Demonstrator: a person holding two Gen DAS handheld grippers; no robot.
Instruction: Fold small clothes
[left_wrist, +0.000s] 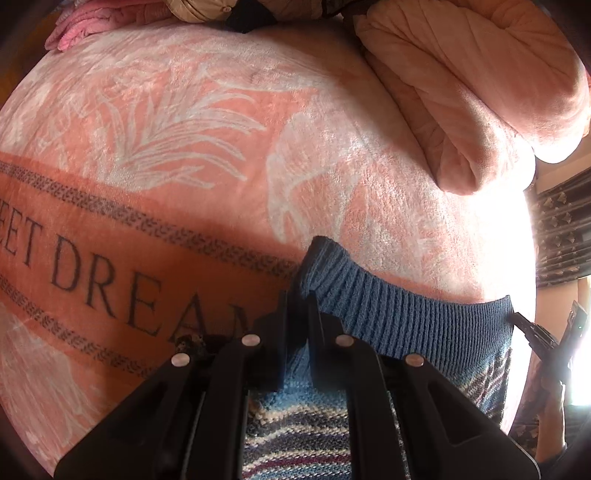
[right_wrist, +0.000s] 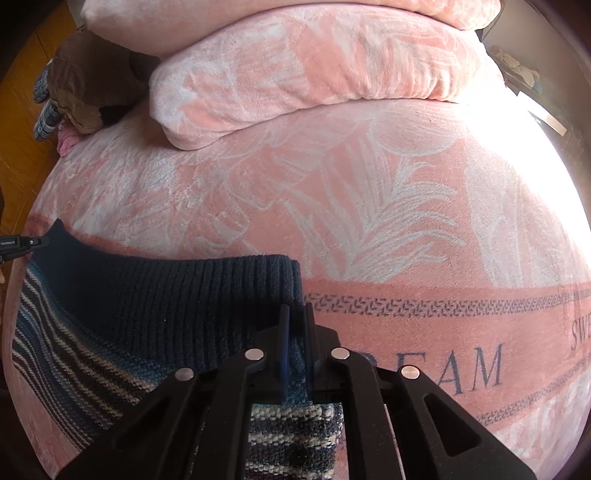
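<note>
Strong daylight from right of pink blanket (left_wrist: 177, 122), its right edge blown to white glare in both views. Fisheye bends edges; corners dark. Black fingers (right_wrist: 284, 350) nearest lens soft, shadowed.

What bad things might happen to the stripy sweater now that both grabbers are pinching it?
1. Each gripper, left and right, pinches only a corner of the sweater at its blue ribbed band, so a corner might slip free.
2. The knit hangs stretched between them; pulling further apart could tug it out of shape.
3. The blanket is fuzzy, so the sweater may drag and bunch when laid down.
</note>
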